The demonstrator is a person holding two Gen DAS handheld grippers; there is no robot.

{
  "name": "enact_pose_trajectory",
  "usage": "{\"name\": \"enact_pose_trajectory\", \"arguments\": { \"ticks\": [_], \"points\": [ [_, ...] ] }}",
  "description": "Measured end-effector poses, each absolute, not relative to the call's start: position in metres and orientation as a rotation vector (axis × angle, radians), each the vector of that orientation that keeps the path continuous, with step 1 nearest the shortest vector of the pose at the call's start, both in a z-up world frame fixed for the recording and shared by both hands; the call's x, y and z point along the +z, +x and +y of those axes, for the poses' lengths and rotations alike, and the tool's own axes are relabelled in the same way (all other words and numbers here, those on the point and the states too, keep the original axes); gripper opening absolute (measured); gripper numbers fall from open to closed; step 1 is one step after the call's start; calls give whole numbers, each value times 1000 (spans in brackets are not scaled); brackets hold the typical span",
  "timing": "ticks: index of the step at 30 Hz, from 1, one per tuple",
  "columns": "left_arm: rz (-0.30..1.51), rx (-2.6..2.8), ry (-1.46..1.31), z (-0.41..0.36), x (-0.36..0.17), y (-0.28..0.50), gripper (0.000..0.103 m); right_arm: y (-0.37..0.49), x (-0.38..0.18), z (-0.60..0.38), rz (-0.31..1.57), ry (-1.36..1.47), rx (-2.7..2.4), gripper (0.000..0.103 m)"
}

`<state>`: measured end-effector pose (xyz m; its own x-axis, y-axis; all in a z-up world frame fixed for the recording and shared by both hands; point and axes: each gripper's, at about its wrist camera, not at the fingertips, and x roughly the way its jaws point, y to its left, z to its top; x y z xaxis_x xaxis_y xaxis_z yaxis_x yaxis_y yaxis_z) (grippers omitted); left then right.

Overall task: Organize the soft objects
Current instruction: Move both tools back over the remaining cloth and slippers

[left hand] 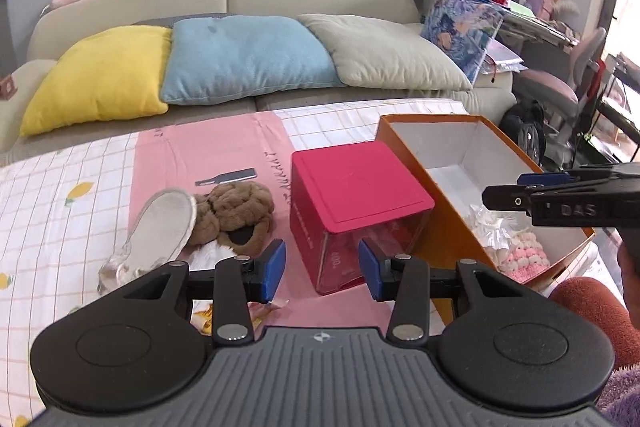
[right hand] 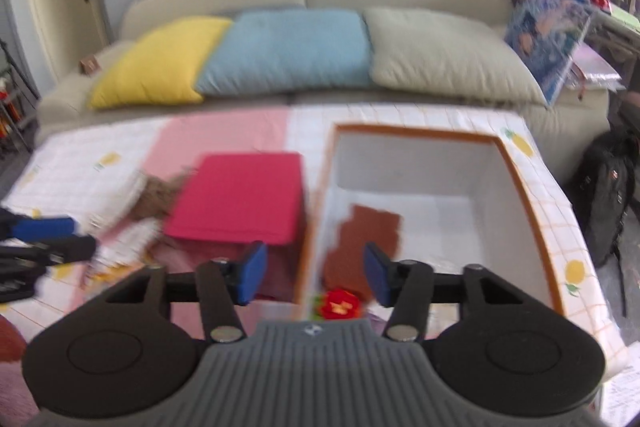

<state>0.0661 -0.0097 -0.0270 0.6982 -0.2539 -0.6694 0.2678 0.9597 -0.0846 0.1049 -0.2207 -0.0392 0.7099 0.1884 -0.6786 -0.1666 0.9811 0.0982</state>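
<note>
The left gripper has its blue-padded jaws spread apart with nothing between them, low in the frame centre of its own view. The right gripper is likewise spread and empty, hovering above the large orange cardboard box with white interior, at right of frame.

The box already contains a pink-and-white knitted soft item and a white frilly piece. The red-lidded translucent container stands just beside the box, to its left.

The remaining loose object — the brown fluffy slipper with pale sole — lies at lower left of the left view, left of and beyond the left jaws. Its long axis runs diagonally, lower left to upper right. The left gripper is judged the nearer — the right view is blurred.
</note>
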Motion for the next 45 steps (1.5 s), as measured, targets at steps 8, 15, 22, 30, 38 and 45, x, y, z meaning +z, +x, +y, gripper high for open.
{"name": "enact_pose_trajectory", "arguments": {
  "ticks": [8, 15, 22, 30, 38, 45],
  "points": [
    [840, -230, -45, 28, -41, 64, 51, 102, -51, -148, 831, -19, 362, 72],
    [897, -178, -170, 63, -64, 62, 51, 109, -77, -96, 896, -144, 400, 72],
    [893, -138, -230, 81, -79, 68, 51, 123, -95, -78, 874, -157, 370, 72],
    [914, -108, -266, 96, -94, 77, 51, 146, -119, -60, 988, -158, 424, 70],
    [952, -114, -224, 95, -109, 90, 51, 155, -141, -51, 1047, -181, 472, 63],
    [942, -97, -79, 90, -114, 102, 51, 165, -143, -56, 1052, -125, 496, 53]
  ]
}}
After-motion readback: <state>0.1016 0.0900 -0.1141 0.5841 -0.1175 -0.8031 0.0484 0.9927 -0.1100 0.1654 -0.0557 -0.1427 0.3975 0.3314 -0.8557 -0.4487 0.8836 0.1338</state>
